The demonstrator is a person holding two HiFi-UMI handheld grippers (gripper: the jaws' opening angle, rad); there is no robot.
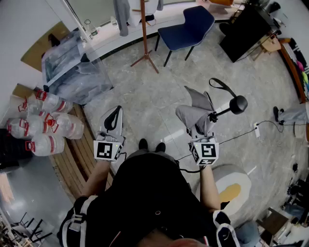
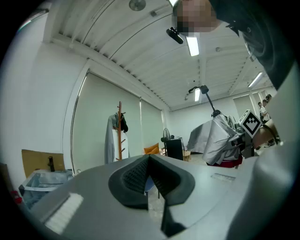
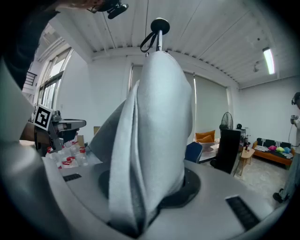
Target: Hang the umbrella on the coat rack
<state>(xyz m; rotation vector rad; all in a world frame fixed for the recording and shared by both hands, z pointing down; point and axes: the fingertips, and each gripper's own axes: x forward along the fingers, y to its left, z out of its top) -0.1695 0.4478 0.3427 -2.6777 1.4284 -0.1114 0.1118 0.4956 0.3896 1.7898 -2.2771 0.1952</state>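
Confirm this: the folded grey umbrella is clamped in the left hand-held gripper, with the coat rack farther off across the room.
Wrong. The right gripper view shows the folded grey umbrella clamped in the right hand-held gripper. The coat rack is indeed farther off across the room.

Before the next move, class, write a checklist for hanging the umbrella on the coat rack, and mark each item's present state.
1. Umbrella clamped in right gripper: ok.
2. Left gripper empty, jaws together: ok.
3. Strap loop free at the handle: ok.
4. Coat rack within reach: not ok, it stands well ahead across the floor.
5. Room left on it: cannot tell; clothes hang there.
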